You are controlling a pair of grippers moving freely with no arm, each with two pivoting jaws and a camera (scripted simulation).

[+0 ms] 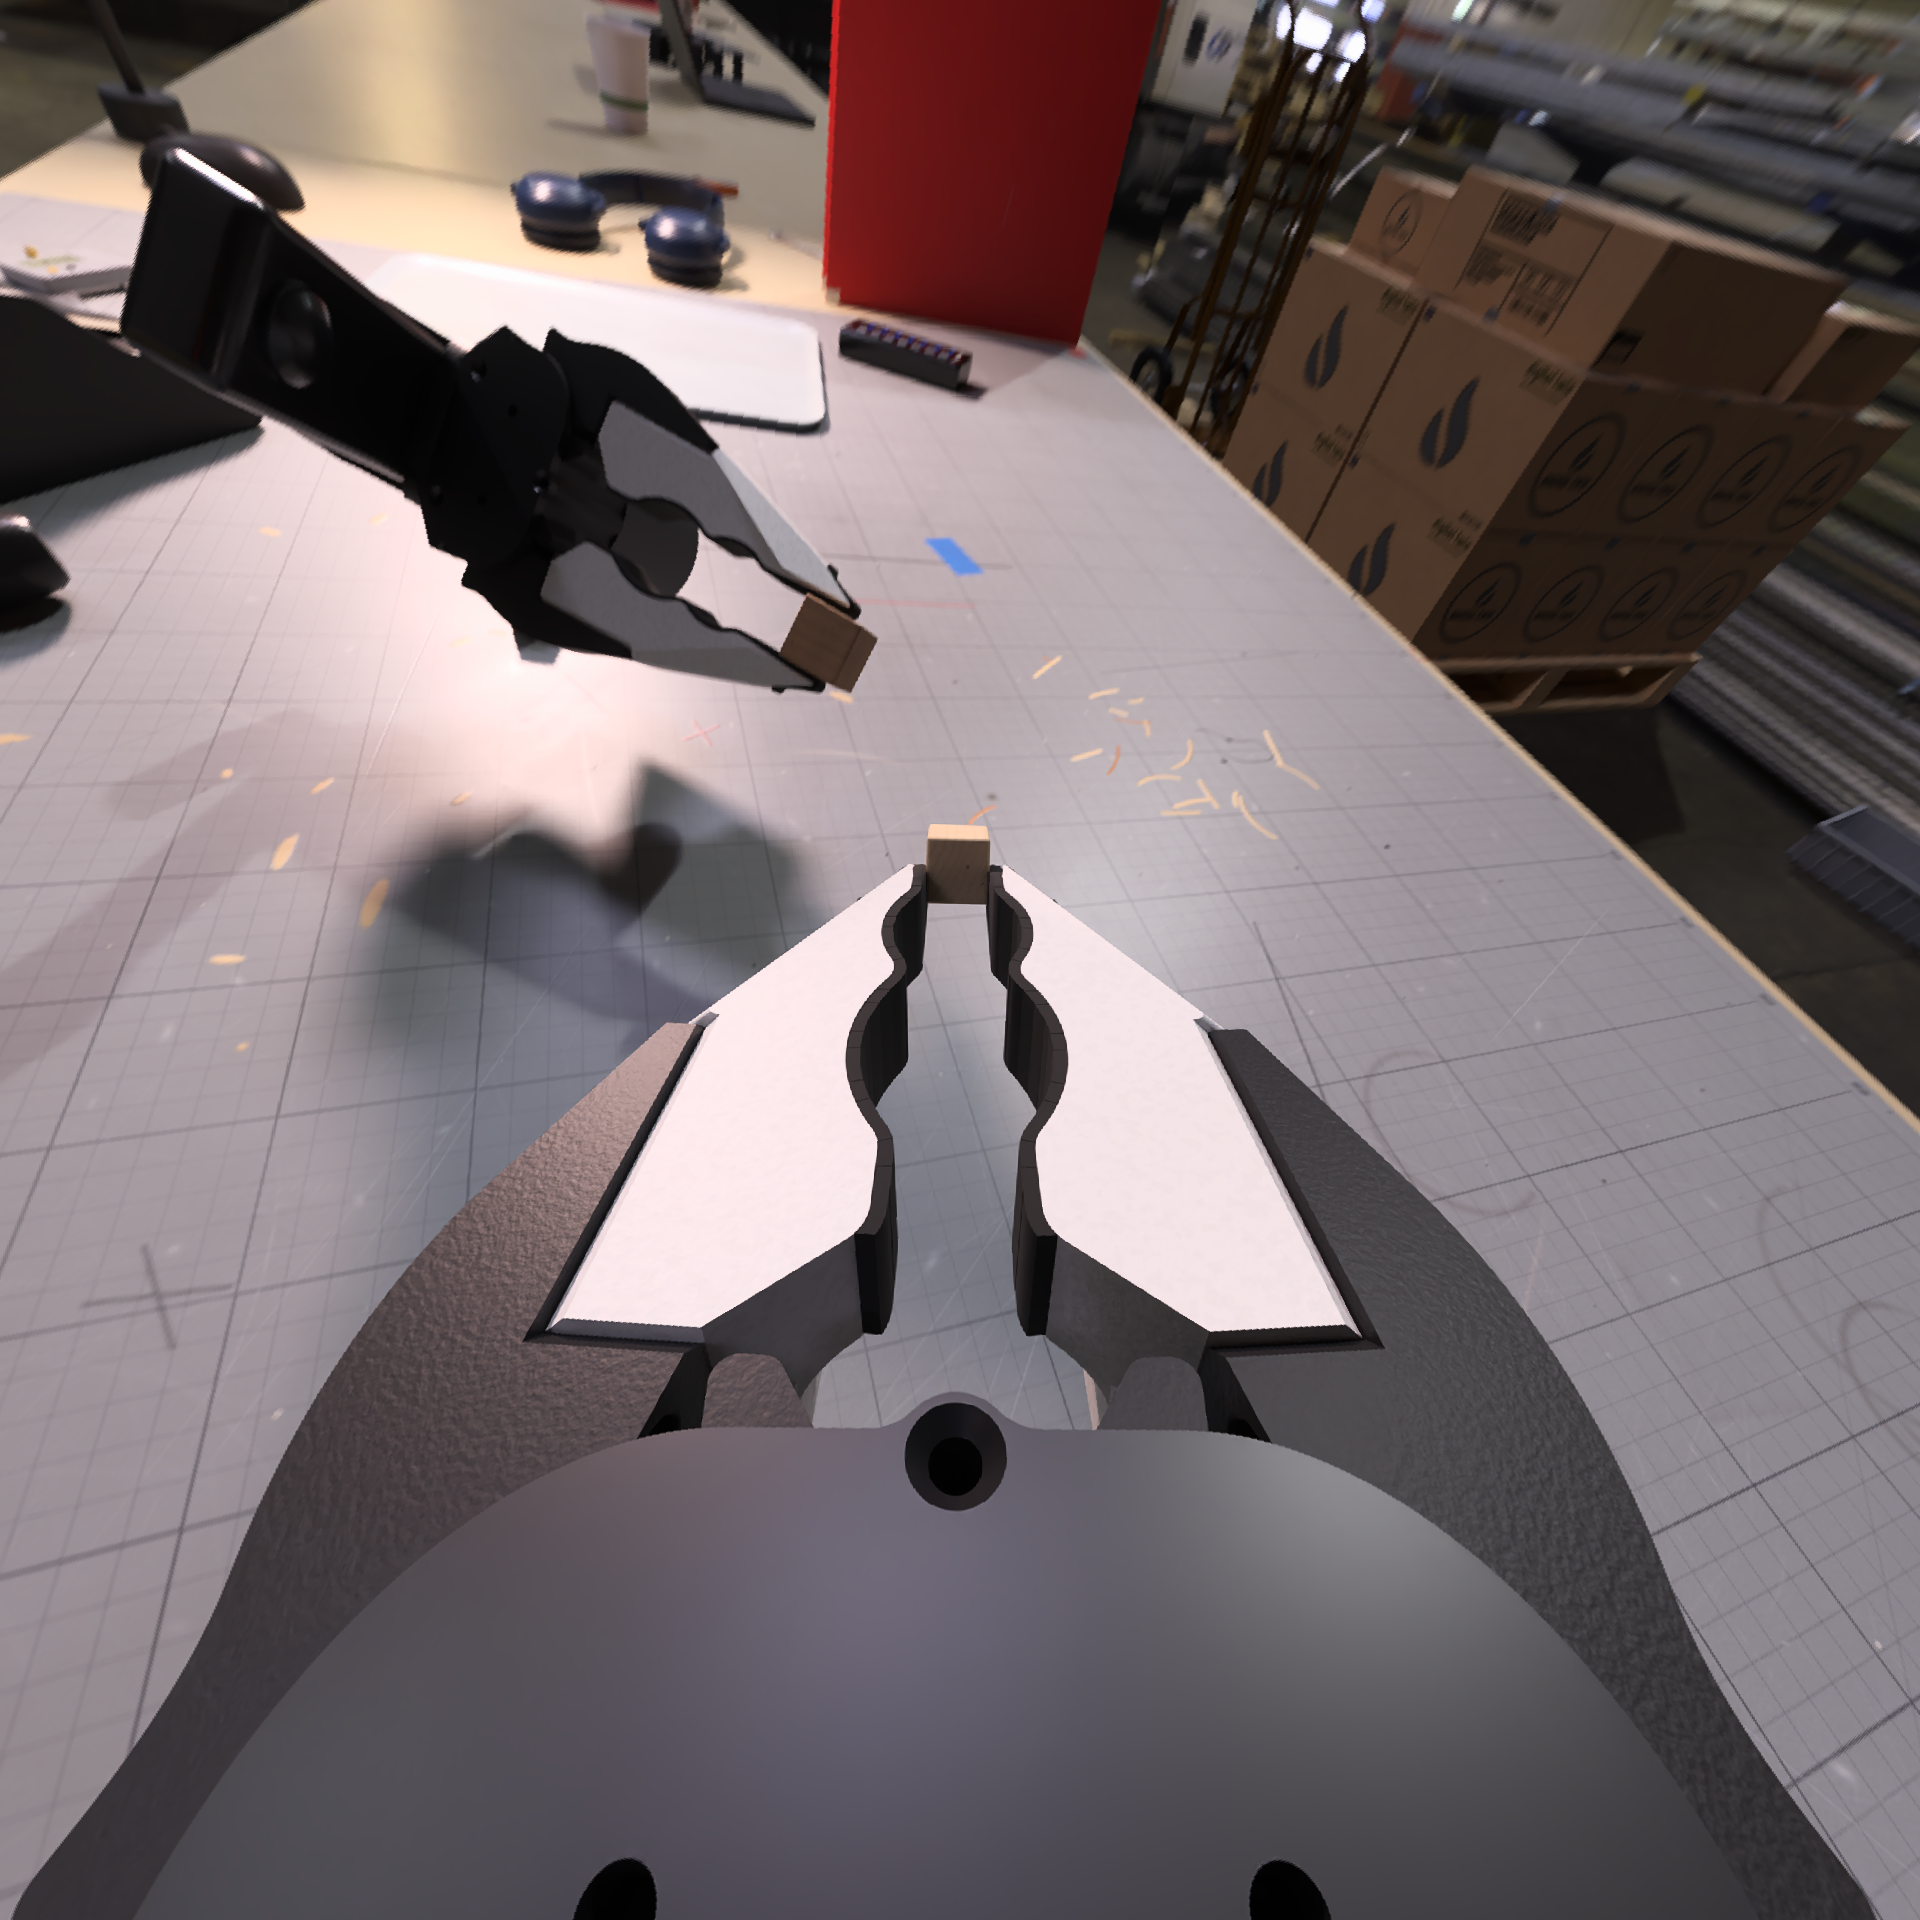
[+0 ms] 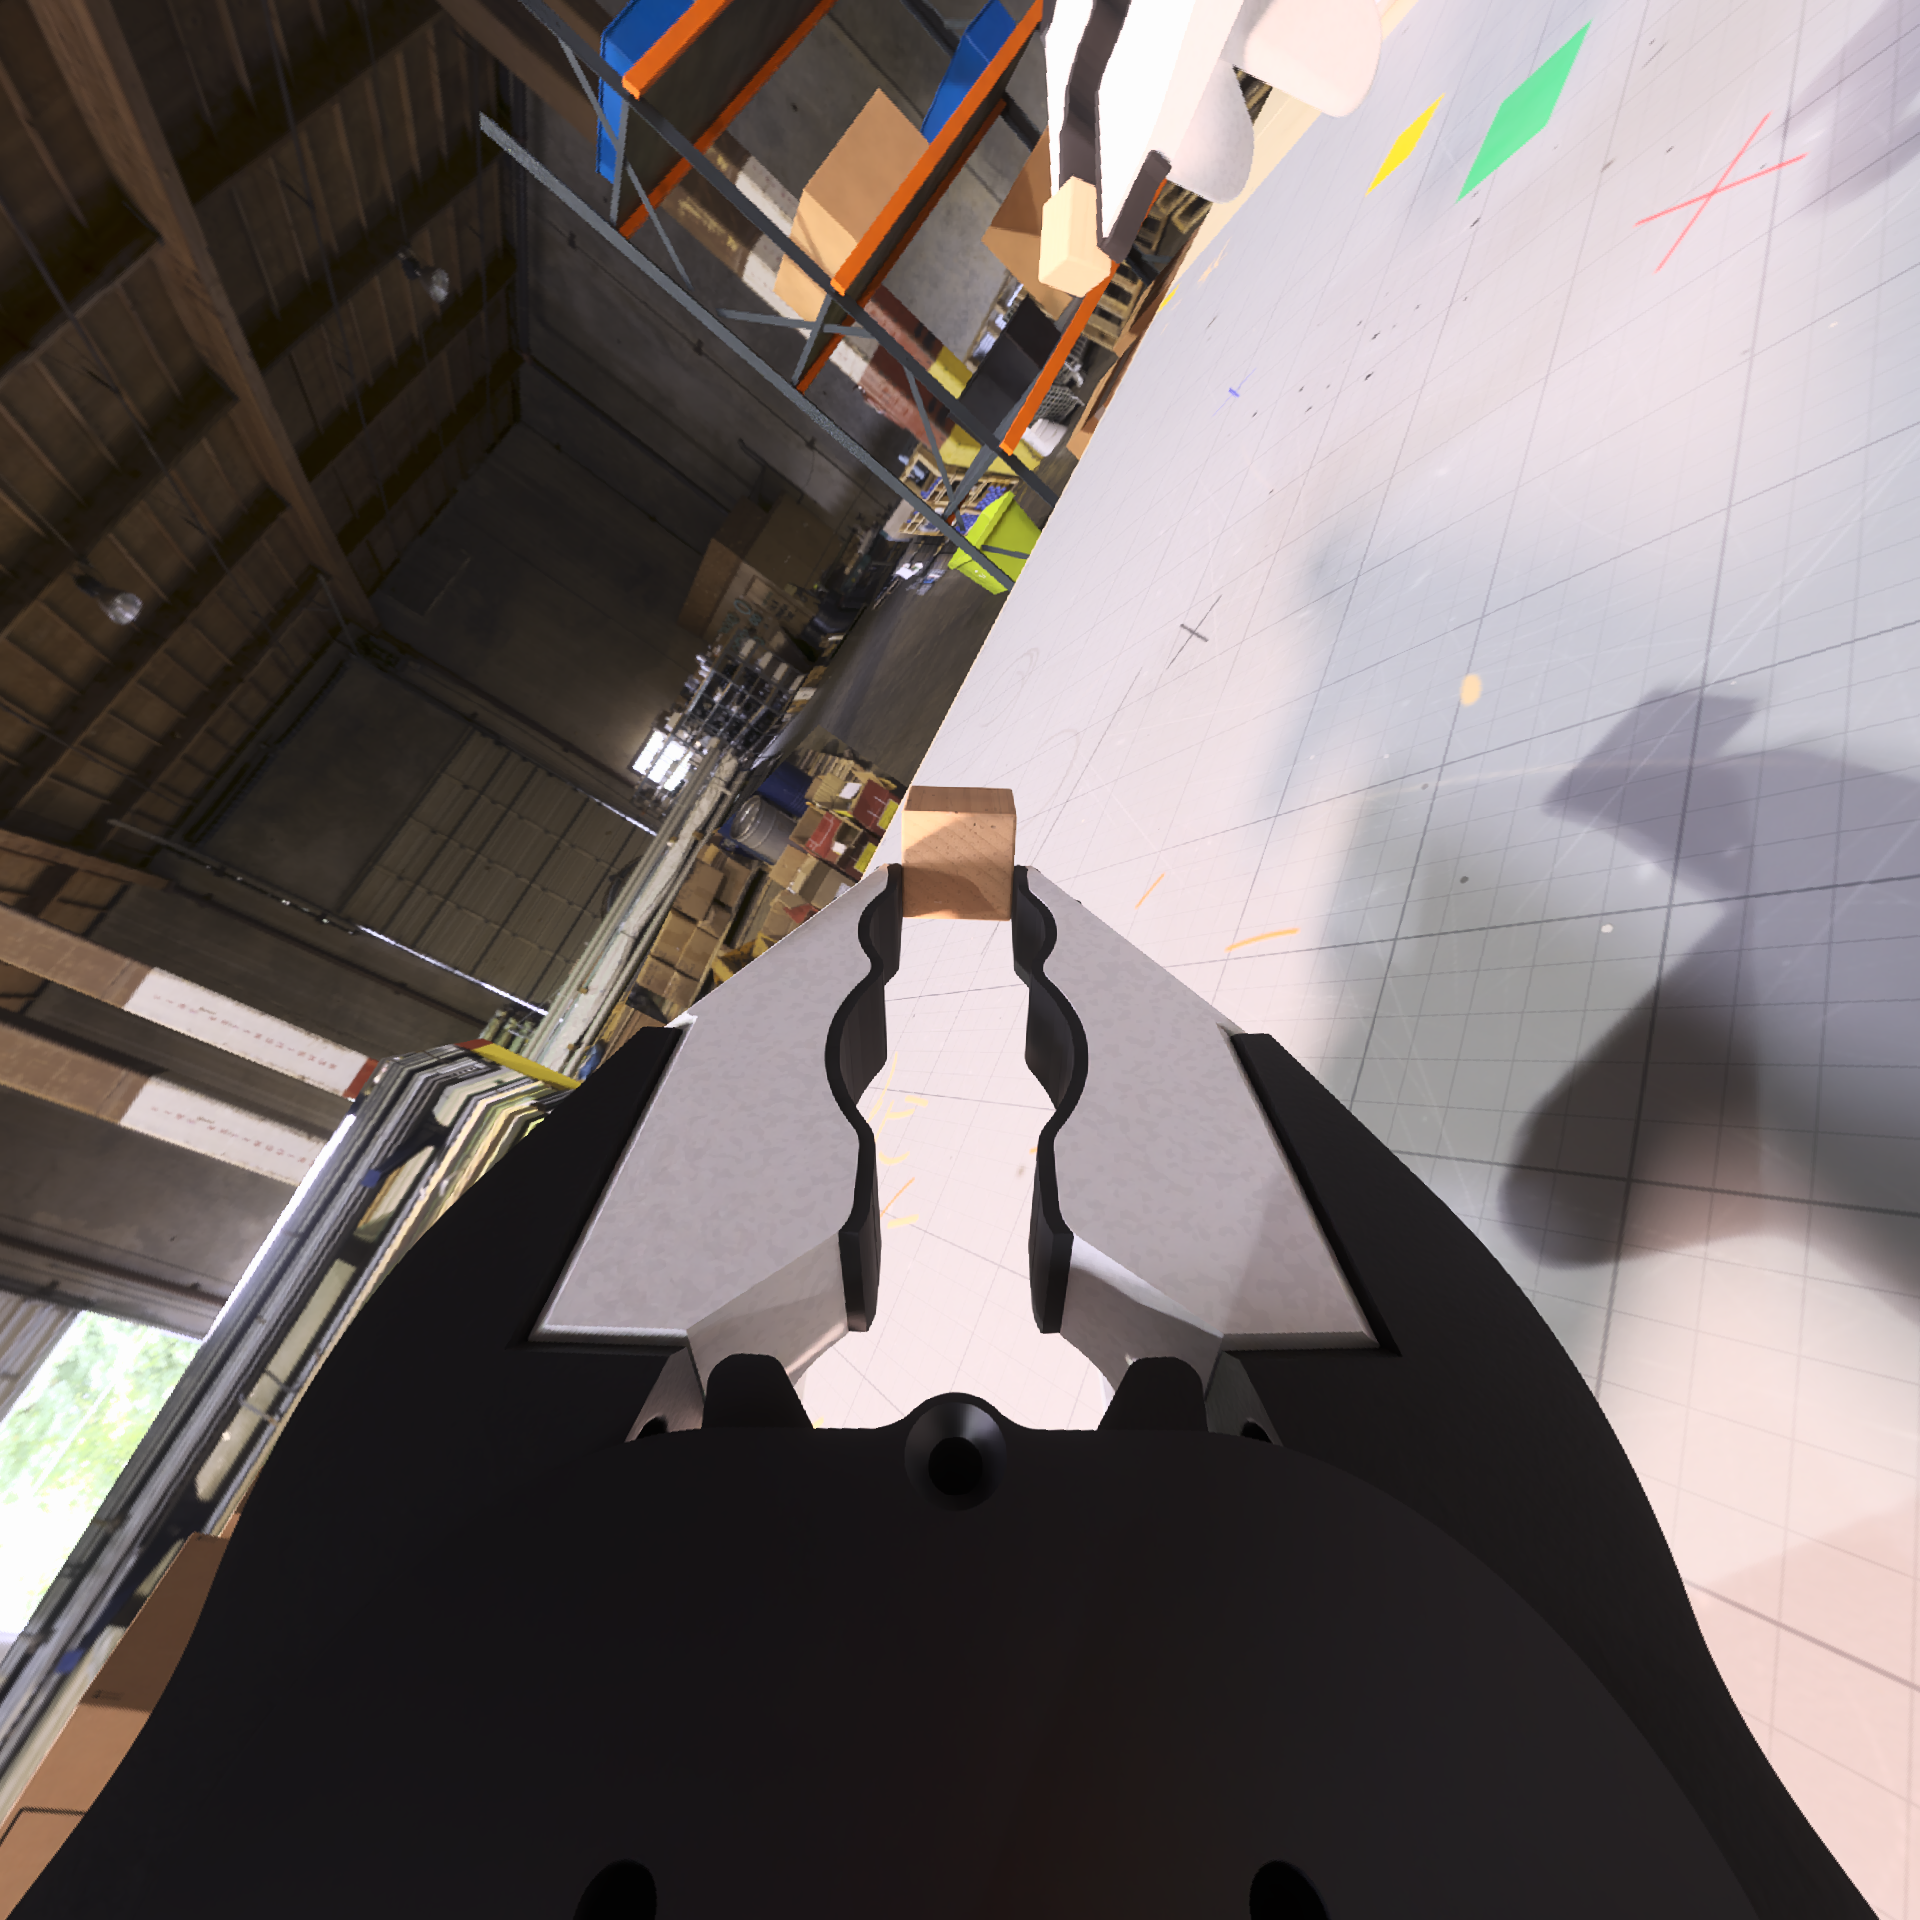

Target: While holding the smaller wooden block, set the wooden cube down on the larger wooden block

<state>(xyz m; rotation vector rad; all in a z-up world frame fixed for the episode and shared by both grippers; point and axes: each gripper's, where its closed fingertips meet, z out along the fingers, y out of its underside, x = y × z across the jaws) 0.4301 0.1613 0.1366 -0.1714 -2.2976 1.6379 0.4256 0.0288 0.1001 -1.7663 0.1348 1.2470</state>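
Observation:
In the left wrist view my grey left gripper [image 1: 958, 885] is shut on the smaller wooden block [image 1: 957, 862], pale and held at the fingertips above the grid mat. My black right gripper [image 1: 823, 646] hangs to the upper left, shut on the wooden cube [image 1: 834, 646], tilted down towards the mat. In the right wrist view the right gripper [image 2: 956, 885] pinches the cube [image 2: 956, 847] at its tips. The left gripper [image 2: 1091, 223] with its pale block [image 2: 1075, 234] shows at the top. No larger wooden block shows in either view.
The grid mat [image 1: 1403, 1195] covers the table, with its edge running along the right. Wood shavings [image 1: 1195, 769] lie ahead. At the far end are a red panel [image 1: 977, 156], a white board [image 1: 665, 343], headphones [image 1: 623, 223] and a cup [image 1: 620, 73]. Cardboard boxes [image 1: 1558, 416] stand beyond the edge.

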